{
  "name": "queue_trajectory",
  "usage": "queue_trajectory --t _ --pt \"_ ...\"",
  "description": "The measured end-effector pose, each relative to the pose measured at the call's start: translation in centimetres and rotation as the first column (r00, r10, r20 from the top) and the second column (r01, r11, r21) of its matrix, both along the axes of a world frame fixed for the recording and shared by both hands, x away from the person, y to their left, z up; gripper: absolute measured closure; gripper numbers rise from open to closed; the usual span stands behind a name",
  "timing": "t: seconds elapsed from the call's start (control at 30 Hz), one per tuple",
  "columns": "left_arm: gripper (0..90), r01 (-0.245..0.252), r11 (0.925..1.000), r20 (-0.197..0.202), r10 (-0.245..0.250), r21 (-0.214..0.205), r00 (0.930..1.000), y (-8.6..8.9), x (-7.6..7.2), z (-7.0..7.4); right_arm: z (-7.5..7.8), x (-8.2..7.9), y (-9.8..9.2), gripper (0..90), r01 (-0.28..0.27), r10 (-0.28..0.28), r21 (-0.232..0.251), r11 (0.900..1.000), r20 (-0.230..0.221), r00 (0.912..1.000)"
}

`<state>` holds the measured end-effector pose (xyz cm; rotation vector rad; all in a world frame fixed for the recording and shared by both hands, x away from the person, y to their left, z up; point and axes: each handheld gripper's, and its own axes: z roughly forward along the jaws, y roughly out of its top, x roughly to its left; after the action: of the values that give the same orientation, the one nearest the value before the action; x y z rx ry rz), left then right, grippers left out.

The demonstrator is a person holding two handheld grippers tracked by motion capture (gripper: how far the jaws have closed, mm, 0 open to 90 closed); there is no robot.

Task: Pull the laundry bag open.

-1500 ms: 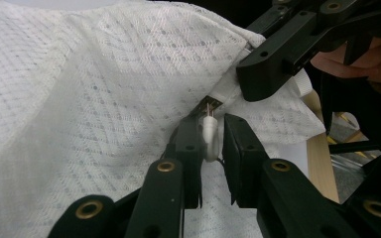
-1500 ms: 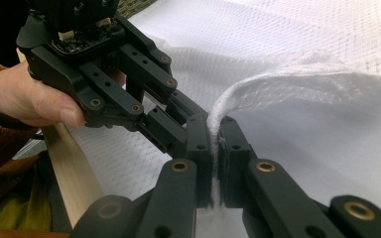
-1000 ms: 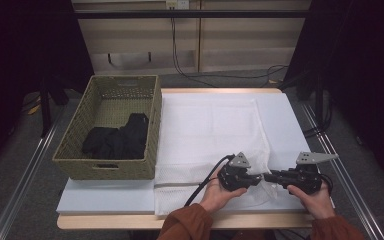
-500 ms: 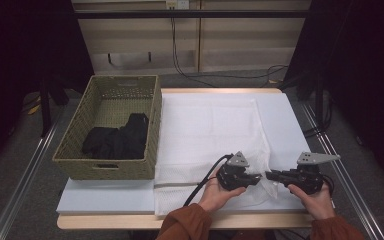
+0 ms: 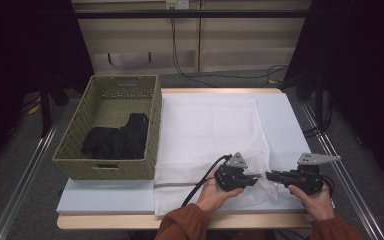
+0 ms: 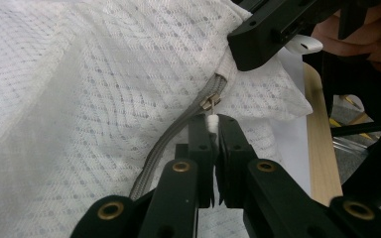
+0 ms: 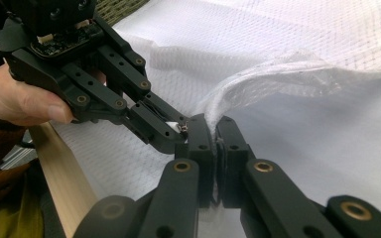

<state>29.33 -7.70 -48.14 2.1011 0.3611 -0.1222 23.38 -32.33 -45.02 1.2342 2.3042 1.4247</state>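
White mesh laundry bag [image 5: 210, 135] is lying flat on the desk [image 5: 105, 196]. Left gripper [image 6: 214, 130] is pinching its zipper pull [image 6: 211, 122]; right gripper [image 7: 213, 130], just closing, is pinching the bag's mesh beside the zipper.

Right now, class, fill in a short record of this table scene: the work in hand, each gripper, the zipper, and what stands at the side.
Work in hand: a white mesh bag lies flat on the table, both grippers at its near right corner
Left gripper: shut on the zipper pull
Right gripper: shut on the bag's mesh edge next to the zipper's end
Zipper: grey, closed along the stretch in view
Side: woven basket left of the bag, dark clothing inside
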Motion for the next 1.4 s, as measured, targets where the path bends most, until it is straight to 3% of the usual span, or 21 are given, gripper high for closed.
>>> queue_trajectory --t 0.07,0.2,0.4,0.53,0.67,0.9,0.97,1.2,1.3,1.4 --pt "86.4 0.0 0.9999 -0.004 0.0 -0.01 1.0 0.0 0.0 -0.1 0.1 0.0 -0.1 87.2 0.0 0.0 -0.001 1.0 -0.006 1.0" --pt "86.4 -0.005 0.9999 0.005 0.005 0.013 1.0 0.3 0.0 0.0 0.0 0.0 -0.2 87.2 0.002 -0.002 0.005 1.0 -0.008 1.0" --pt "86.4 -0.007 1.0 0.001 0.007 0.0 1.0 0.5 -0.1 0.1 0.1 -0.1 -0.1 87.2 0.005 -0.005 0.004 1.0 -0.008 1.0" --pt "86.4 -0.014 0.9995 0.008 0.014 0.028 0.9999 0.8 -0.1 0.0 0.1 -0.1 -0.2 87.2 0.01 -0.01 -0.002 1.0 -0.006 0.9999" --pt "86.4 -0.016 0.9998 0.003 0.016 0.011 0.9999 1.1 0.0 0.1 0.2 -0.1 -0.3 87.2 0.021 -0.021 0.004 0.9998 -0.002 0.9998" --pt "86.4 -0.015 0.9994 0.011 0.014 0.03 0.9998 1.4 -0.1 0.3 0.2 -0.2 -0.2 87.1 0.011 -0.011 0.004 0.9999 0.004 0.9999" --pt "86.4 -0.022 0.9996 0.008 0.021 0.016 0.9997 1.5 -0.1 0.4 0.2 -0.3 -0.1 87.2 0.015 -0.015 0.004 0.9999 0.009 0.9998" --pt "86.4 -0.035 0.9986 0.013 0.035 0.039 0.9993 2.0 0.0 0.3 0.1 -0.2 -0.1 87.4 0.017 -0.017 0.011 0.9998 0.011 0.9998" --pt "86.4 -0.044 0.9986 -0.009 0.045 0.028 0.999 2.5 0.3 0.2 0.1 -0.2 -0.3 87.4 0.041 -0.041 0.01 0.9991 0.021 0.999" --pt "86.4 -0.031 0.9984 0.017 0.031 0.047 0.9994 2.6 0.0 0.4 0.0 -0.2 -0.4 87.4 0.031 -0.031 0.011 0.9995 0.024 0.9992"
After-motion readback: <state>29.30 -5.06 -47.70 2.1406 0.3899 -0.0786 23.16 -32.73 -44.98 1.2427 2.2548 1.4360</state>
